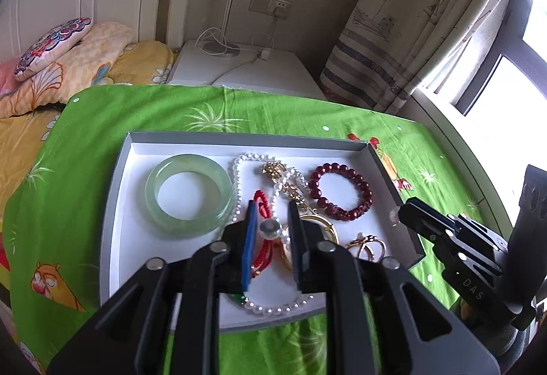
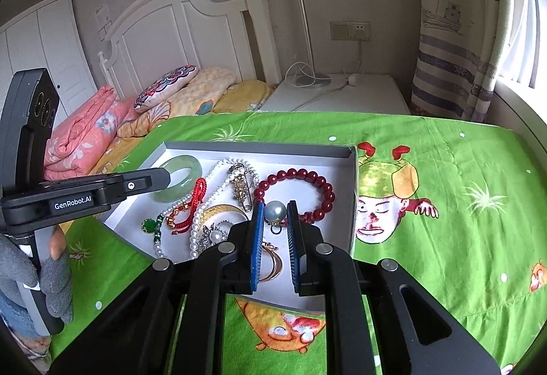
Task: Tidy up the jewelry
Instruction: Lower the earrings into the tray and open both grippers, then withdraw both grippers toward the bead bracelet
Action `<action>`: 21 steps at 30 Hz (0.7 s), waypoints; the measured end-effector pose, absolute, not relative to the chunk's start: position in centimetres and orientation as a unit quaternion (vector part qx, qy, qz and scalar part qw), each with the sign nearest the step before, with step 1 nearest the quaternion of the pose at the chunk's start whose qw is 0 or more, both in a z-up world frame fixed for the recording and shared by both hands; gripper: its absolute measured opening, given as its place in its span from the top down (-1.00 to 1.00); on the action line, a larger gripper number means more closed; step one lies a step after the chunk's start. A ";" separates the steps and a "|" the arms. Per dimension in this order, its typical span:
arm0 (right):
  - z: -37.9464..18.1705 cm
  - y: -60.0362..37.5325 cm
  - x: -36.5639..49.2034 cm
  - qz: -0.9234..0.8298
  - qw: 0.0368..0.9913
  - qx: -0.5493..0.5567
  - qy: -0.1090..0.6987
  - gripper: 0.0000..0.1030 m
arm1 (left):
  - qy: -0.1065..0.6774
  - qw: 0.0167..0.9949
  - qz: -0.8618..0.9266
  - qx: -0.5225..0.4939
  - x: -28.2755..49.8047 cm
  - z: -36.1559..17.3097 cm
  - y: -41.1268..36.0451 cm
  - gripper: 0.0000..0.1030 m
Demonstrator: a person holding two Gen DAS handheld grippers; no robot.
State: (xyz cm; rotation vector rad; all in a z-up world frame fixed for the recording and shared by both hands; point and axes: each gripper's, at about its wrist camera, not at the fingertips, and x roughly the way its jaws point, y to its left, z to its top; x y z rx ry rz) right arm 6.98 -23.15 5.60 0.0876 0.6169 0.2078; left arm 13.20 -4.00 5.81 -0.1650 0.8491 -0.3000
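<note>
A grey-rimmed white tray [image 1: 239,138] on green cloth holds a pale jade bangle [image 1: 188,193], a dark red bead bracelet [image 1: 342,193], a pearl necklace [image 1: 236,183], a red cord bracelet [image 1: 263,204], a gold bangle [image 1: 326,224] and gold rings [image 1: 369,245]. My left gripper [image 1: 272,208] hangs open over the tray's middle. A pearl brooch [image 1: 270,228] lies below the gap, free of the pads. My right gripper [image 2: 275,204] is shut on a grey pearl pendant [image 2: 276,211] and holds it above the tray's right part, near the red beads [image 2: 301,183]. From the right wrist, the left gripper [image 2: 164,178] reaches over the jade bangle [image 2: 181,169].
The green cartoon cloth [image 2: 444,204] covers the table around the tray. A bed with pillows [image 2: 164,87] lies beyond to the left, and a white nightstand with a lamp [image 2: 307,80] stands behind. Curtain and window are at right. A grey-gloved hand [image 2: 51,272] holds the left gripper.
</note>
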 end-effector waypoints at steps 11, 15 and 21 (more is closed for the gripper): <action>5.8 -25.1 6.5 0.091 0.949 0.080 0.292 -0.11 | 0.392 0.906 -0.109 -0.115 12.0 5.8 -1.6 -0.61; 6.1 -25.4 5.9 0.092 0.948 0.089 0.291 -0.11 | 0.383 0.911 -0.108 -0.109 10.6 6.1 -1.6 -0.72; 6.5 -25.2 4.0 0.098 0.946 0.084 0.296 -0.18 | 0.384 0.911 -0.126 -0.083 8.0 6.0 -2.5 -0.76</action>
